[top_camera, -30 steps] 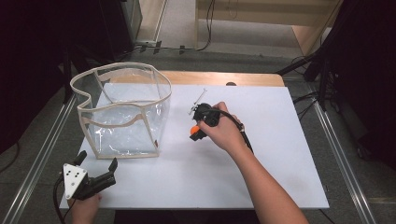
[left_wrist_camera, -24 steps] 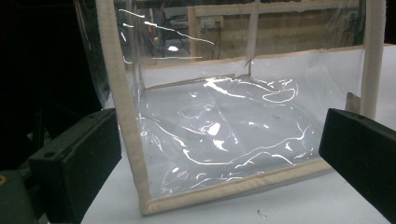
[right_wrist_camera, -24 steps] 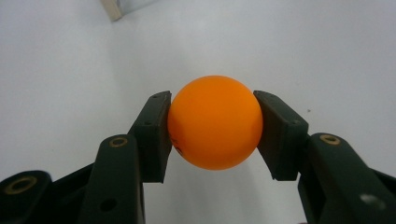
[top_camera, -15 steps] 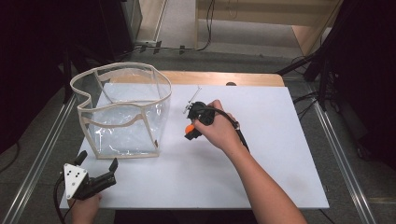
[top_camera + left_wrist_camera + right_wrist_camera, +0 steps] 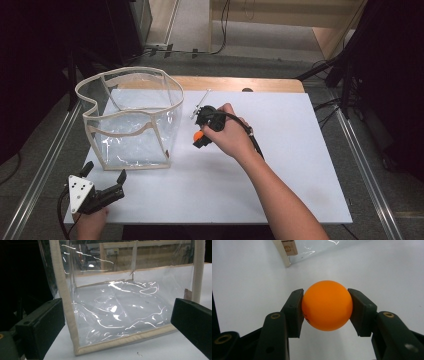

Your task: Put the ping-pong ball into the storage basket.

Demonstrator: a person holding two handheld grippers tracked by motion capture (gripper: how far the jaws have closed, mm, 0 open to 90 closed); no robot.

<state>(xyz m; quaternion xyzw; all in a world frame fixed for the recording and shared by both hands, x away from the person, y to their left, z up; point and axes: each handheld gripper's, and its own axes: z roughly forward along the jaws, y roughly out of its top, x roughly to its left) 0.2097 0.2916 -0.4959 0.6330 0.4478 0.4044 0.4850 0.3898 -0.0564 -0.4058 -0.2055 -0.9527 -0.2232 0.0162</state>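
At the table's (image 5: 300, 165) centre, I have the right hand-held gripper (image 5: 325, 308) clamped on the orange ball (image 5: 327, 308), just right of the clear bag (image 5: 132, 120). At seven o'clock, my left hand-held gripper (image 5: 102, 177) sits with jaws spread wide, facing the bag.

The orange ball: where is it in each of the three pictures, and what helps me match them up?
High view: the orange ball sits mid-table in the right gripper, right of the clear bag.
Left gripper view: not in it.
Right gripper view: the ball is centre, clamped between both jaws.
Shared landmark: the clear bag with its cream trim.
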